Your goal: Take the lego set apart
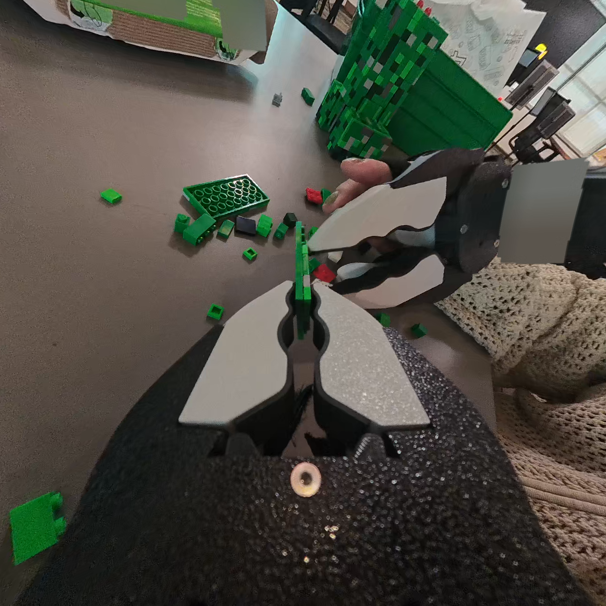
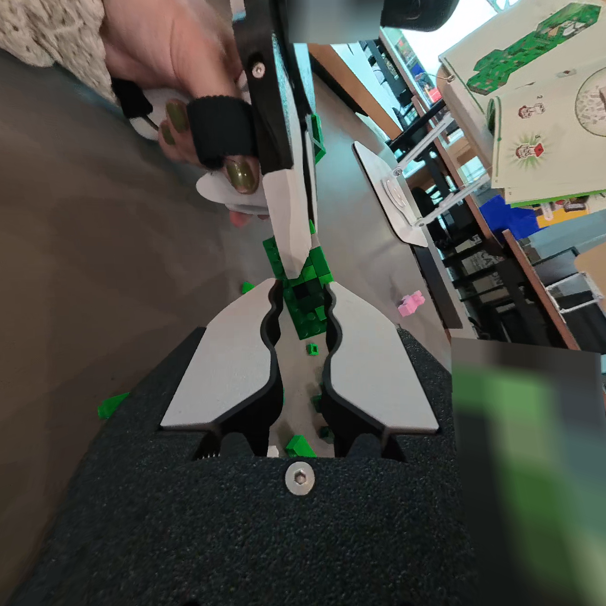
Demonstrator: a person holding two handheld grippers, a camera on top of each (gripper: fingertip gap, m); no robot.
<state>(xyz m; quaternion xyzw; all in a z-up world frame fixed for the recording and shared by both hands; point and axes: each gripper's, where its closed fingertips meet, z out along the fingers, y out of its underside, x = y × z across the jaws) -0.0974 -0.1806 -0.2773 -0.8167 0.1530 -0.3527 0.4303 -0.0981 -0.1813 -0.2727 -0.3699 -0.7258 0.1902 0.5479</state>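
I take the flat green panel (image 1: 302, 278) as my landmark: a thin slab of stacked plates held up above the table (image 1: 98, 131).

Off to its left lie loose bits: a small green tile (image 1: 111, 196), then a studded green plate (image 1: 226, 196) lying underside up, with a cluster of small bricks (image 1: 226, 228) just in front of it.

My left gripper (image 1: 303, 288) is clenched on the panel's near edge, the slab standing edge-on between its fingers. It looks light and stiff, but it is layers pressed together, so I judge it will snap apart along a seam sooner than bend. The smooth tiled face looks slippery; the edges give better purchase.

From the panel's right my right gripper (image 2: 301, 285) comes in. In the right wrist view its jaws stand either side of the panel's width, close to both edges; whether they press it or sit just clear I cannot tell. I would hold one layer by its edges here and peel against the left gripper's hold, keeping the pull short so pieces don't scatter.

Right of the panel and farther back stands the big green blocky figure (image 1: 387, 75), still built, against a green box (image 1: 459, 108). A pink piece (image 2: 411, 303) lies on the table in the right wrist view, to the panel's right.
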